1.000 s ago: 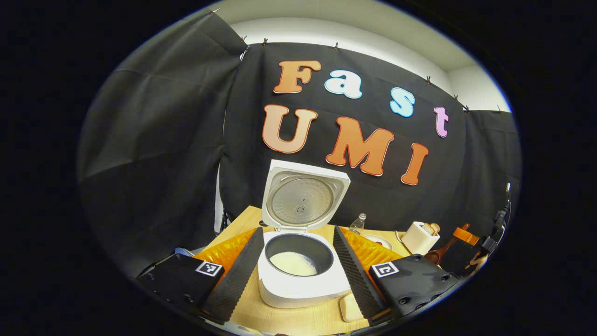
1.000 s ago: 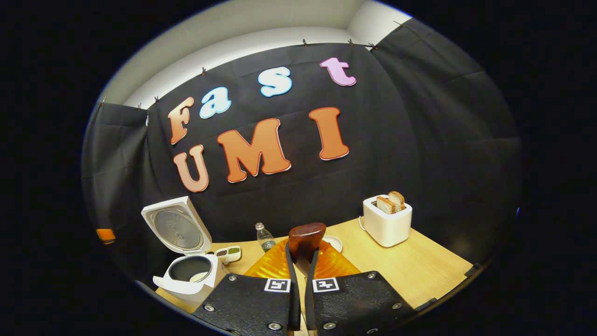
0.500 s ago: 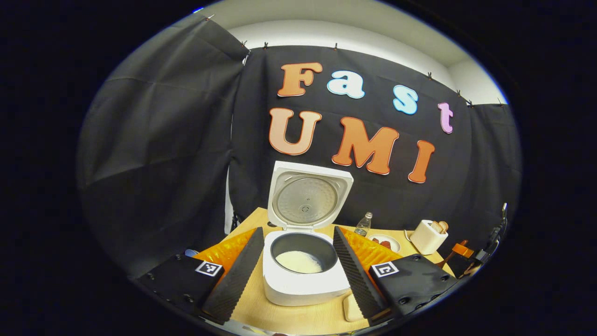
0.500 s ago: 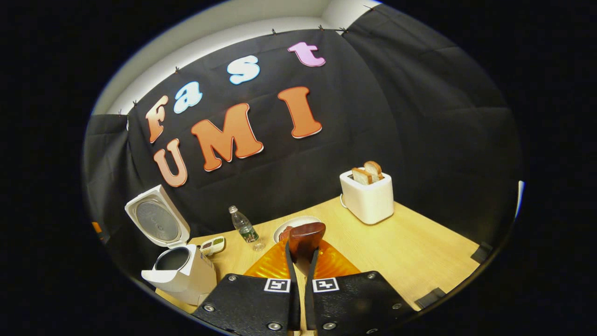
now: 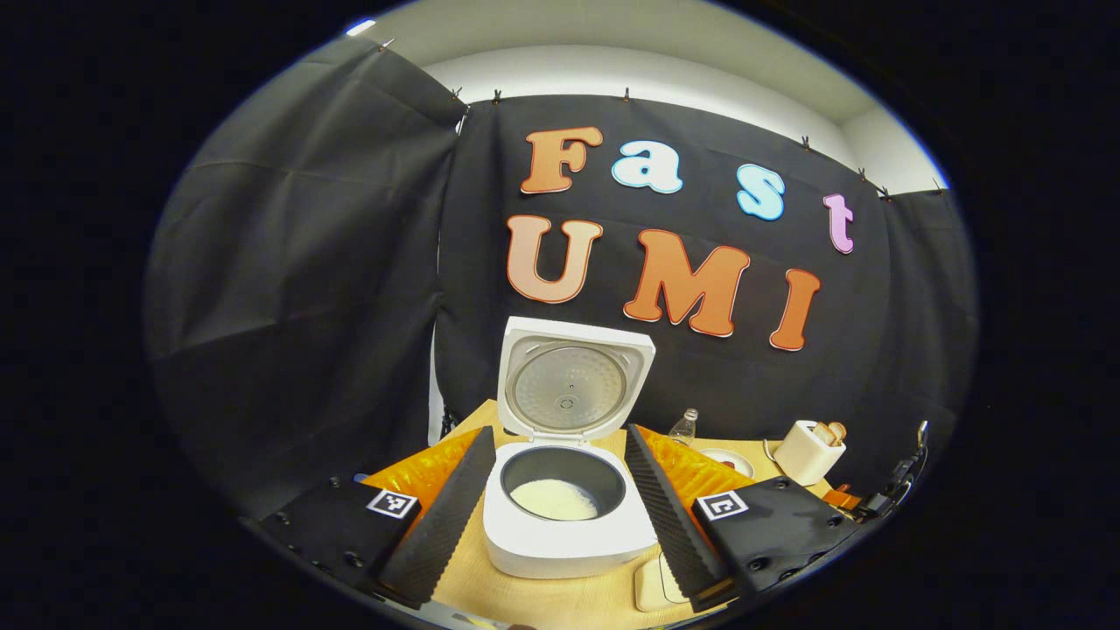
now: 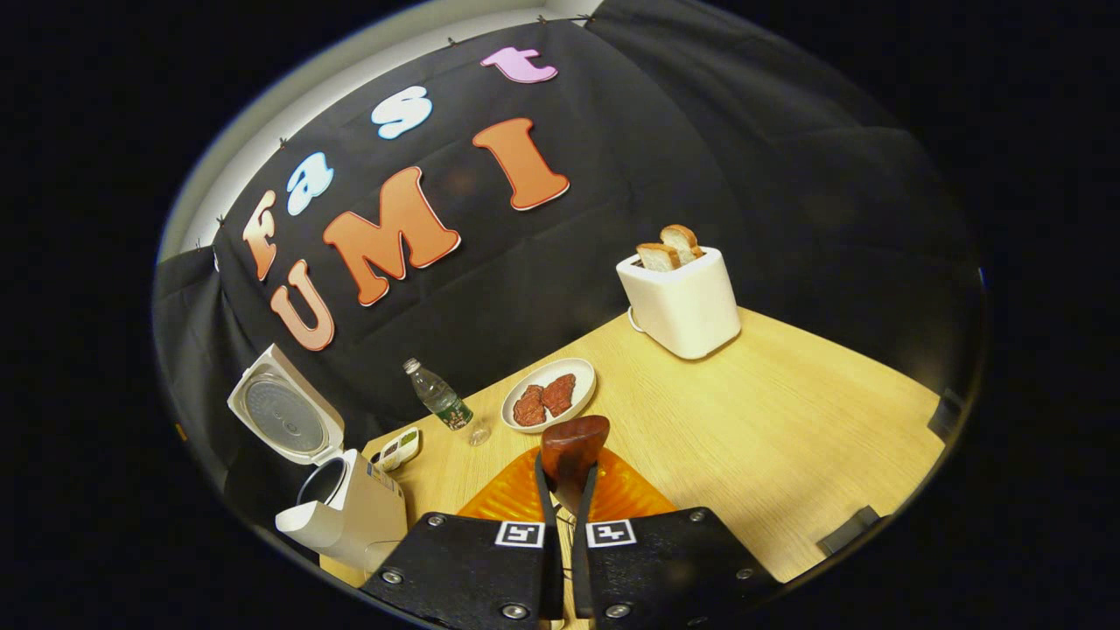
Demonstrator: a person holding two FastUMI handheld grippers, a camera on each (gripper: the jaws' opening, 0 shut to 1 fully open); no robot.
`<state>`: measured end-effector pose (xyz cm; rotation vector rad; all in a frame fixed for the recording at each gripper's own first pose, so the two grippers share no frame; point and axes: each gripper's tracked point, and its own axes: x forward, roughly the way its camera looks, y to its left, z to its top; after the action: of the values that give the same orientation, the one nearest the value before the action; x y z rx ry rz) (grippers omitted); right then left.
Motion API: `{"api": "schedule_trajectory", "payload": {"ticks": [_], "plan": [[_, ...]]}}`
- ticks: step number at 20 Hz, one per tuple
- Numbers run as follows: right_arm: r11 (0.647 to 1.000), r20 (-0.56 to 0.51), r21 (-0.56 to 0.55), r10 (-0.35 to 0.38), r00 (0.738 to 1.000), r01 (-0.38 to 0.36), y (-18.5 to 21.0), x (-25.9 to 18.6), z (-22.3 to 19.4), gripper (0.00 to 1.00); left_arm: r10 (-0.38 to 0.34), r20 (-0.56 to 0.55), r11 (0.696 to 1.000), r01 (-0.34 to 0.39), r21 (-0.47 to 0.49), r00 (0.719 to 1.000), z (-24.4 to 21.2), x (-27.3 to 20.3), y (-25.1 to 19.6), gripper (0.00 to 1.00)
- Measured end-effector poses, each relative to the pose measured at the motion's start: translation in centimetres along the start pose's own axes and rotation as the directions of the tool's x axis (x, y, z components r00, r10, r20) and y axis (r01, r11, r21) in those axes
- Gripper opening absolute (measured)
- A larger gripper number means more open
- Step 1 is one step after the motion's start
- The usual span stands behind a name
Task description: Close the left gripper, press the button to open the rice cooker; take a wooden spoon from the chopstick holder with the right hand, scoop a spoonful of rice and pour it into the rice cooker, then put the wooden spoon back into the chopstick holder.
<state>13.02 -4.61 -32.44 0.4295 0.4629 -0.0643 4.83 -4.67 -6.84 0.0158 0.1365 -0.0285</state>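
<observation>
- The wooden table (image 6: 787, 420) fills the lower right of the right gripper view.
- The rice cooker (image 5: 567, 525) sits at bottom centre of the left gripper view, its lid (image 5: 573, 385) standing open and upright behind the pot, with white rice (image 5: 553, 499) lying in the dark inner pot. In the right gripper view it stands at lower left.
- The left gripper (image 5: 560, 516) is spread wide, one finger on either side of the cooker body, apart from it.
- The toaster (image 6: 681, 302) stands upper right of centre in the right gripper view with two bread slices (image 6: 668, 247) in its slots.
- The right gripper (image 6: 564, 490), at bottom centre of its own view, is clamped narrow on the wooden spoon (image 6: 573, 446), whose bowl sticks up past the fingertips.
- A plate (image 6: 549, 395) with two reddish pieces lies just above the spoon in the frame.
- A water bottle (image 6: 437, 401) stands left of the plate.
</observation>
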Motion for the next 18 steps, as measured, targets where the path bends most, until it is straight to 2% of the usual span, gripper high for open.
{"api": "schedule_trajectory", "payload": {"ticks": [2, 3, 5, 9, 10, 12, 13, 14, 15, 16, 18], "plan": [[0.999, 0.009, 0.041, 0.002, 1.000, -0.002, -0.8, -0.2, 0.0, 0.04, 0.005, -0.002, 1.000, -0.005, 0.014, 1.000, 0.0, 0.1, -0.3, 1.00], [0.998, 0.002, 0.067, -0.001, 1.000, 0.000, -1.3, -0.4, 0.1, 0.10, 0.006, -0.002, 1.000, -0.006, 0.016, 1.000, -0.1, 0.2, -0.5, 1.00], [0.994, -0.017, 0.104, -0.012, 1.000, 0.014, -2.2, -0.7, 0.3, 0.17, 0.005, -0.004, 1.000, -0.005, 0.009, 1.000, 0.0, 0.4, -0.7, 1.00], [0.997, -0.035, 0.052, -0.047, 0.998, 0.049, -3.2, -1.0, 0.2, 0.25, 0.005, -0.007, 1.000, -0.005, -0.001, 1.000, 0.1, 1.1, -1.0, 1.00], [0.998, -0.033, 0.036, -0.043, 0.999, 0.044, -3.0, -1.5, 0.4, 0.43, 0.003, -0.005, 1.000, -0.003, 0.004, 1.000, 0.3, 1.2, -1.2, 1.00], [0.998, -0.050, 0.026, -0.056, 0.997, 0.057, -3.4, -2.1, 0.6, 0.55, -0.005, 0.009, 1.000, 0.004, 0.024, 1.000, 1.0, 1.9, -1.6, 1.00], [0.997, -0.042, 0.014, -0.078, 0.996, 0.078, -3.9, -2.3, 1.0, 0.70, -0.004, 0.015, 0.999, 0.003, 0.036, 1.000, 1.5, 2.3, -1.8, 1.00], [0.994, -0.027, -0.004, -0.106, 0.994, 0.106, -4.4, -2.3, 1.7, 0.77, -0.003, 0.020, 0.999, 0.002, 0.048, 1.000, 1.9, 2.9, -1.8, 1.00], [0.991, -0.009, -0.029, -0.134, 0.991, 0.134, -4.8, -2.6, 2.3, 0.90, -0.014, 0.018, 0.999, 0.013, 0.052, 1.000, 2.4, 3.4, -2.1, 1.00], [0.986, 0.006, -0.059, -0.153, 0.988, 0.153, -5.0, -3.1, 2.8, 0.94, -0.030, 0.018, 0.998, 0.029, 0.050, 0.999, 2.8, 3.9, -2.6, 1.00], [0.979, 0.021, -0.119, -0.165, 0.986, 0.166, -4.6, -4.0, 3.9, 0.95, -0.056, 0.031, 0.998, 0.055, 0.044, 0.998, 4.3, 5.4, -3.3, 1.00]]}}
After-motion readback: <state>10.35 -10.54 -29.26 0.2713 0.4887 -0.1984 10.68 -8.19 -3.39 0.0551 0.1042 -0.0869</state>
